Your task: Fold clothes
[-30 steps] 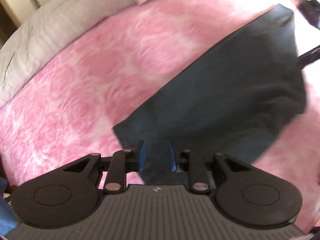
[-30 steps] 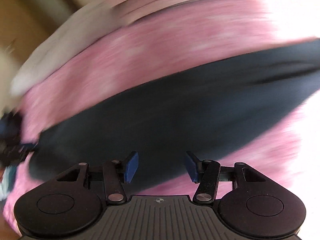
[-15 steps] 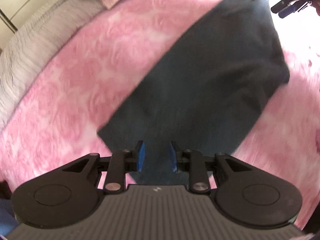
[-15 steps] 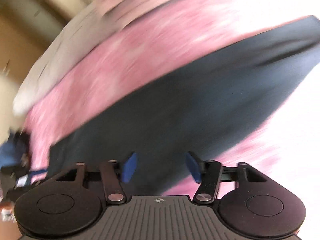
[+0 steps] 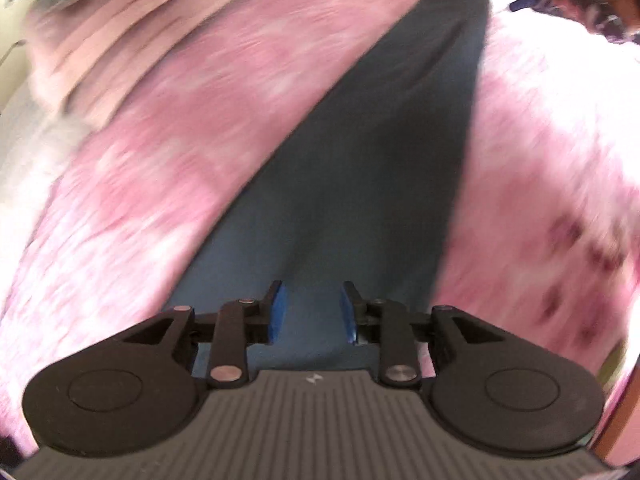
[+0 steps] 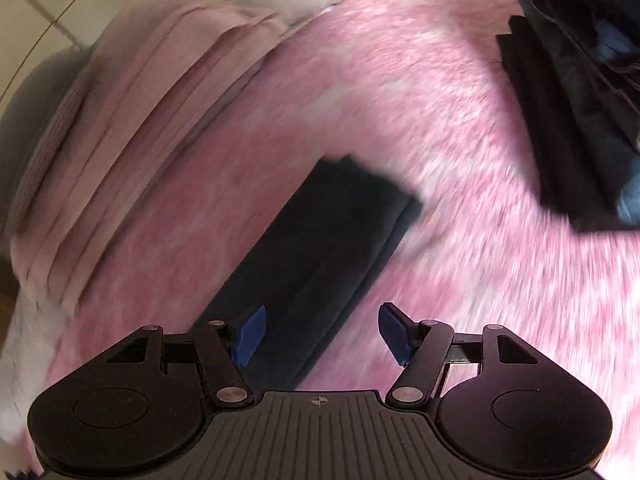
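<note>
**Asker:** Across the left wrist view, where does the garment lie against the gripper?

**Describer:** Low in the frame sits the left gripper (image 5: 311,312), its blue pads (image 5: 278,312) a narrow gap apart; the dark blue garment (image 5: 360,184) fills that gap and runs up as a long tapering strip toward the upper right of the frame; the cloth rises straight from the pads, so they appear to pinch its near end, though the blur keeps the contact itself from being sharp; the pink blanket (image 5: 168,160) spreads on both sides of the strip.

**Asker:** And at the strip's far end?

**Describer:** At the top right edge the right gripper (image 5: 520,0) shows small and blurred beside the garment's far tip; whether it touches the cloth I cannot tell.

**Asker:** What of the right wrist view?

**Describer:** Its right gripper (image 6: 322,336) stands spread wide, jaws just opened further, with nothing pressed between the pads; the garment (image 6: 320,256) lies as a narrow folded band on the blanket (image 6: 440,120), starting under the left pad (image 6: 250,336) and slanting up to the frame's centre; the right pad hangs over bare blanket; a pile of dark clothes (image 6: 576,120) sits at the upper right, well apart from the band; folded pale pink bedding (image 6: 132,128) lies along the upper left.
</note>
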Demonstrator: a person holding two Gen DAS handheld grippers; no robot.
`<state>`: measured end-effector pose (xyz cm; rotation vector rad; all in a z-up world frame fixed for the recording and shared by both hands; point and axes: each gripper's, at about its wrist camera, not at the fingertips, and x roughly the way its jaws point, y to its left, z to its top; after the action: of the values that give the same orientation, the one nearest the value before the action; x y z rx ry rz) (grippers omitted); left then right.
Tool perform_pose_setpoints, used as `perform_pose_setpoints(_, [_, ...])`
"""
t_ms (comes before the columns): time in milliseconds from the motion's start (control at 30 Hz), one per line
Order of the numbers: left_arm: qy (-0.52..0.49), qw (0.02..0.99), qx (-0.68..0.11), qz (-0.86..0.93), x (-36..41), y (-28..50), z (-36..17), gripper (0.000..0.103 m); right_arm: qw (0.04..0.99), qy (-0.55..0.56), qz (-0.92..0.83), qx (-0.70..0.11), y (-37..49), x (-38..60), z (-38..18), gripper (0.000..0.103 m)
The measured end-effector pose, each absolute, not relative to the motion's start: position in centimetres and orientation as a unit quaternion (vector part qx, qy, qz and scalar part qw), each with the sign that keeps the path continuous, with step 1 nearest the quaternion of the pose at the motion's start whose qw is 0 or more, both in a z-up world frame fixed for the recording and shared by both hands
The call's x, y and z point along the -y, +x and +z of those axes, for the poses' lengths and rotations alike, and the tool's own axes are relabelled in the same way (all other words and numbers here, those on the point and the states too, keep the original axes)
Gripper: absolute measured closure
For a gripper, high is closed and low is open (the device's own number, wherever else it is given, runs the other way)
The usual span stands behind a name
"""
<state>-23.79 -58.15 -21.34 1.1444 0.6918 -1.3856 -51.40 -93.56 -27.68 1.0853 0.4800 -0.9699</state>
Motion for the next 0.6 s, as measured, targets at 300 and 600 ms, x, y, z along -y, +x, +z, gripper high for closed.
perform_pose_setpoints(300, [0.495,0.532,-0.29,-0.623,64.6,-31.6,-22.0,0.074,0.728,0.542,-0.389,-0.16,-55.6,99.0,-32.3,0.037])
perform_pose_setpoints(600, [0.508,0.56,-0.313,-0.575,63.8,-29.2,-22.6,0.073,0.731,0.54,-0.386,-0.158,-55.4,99.3,-32.0,0.086])
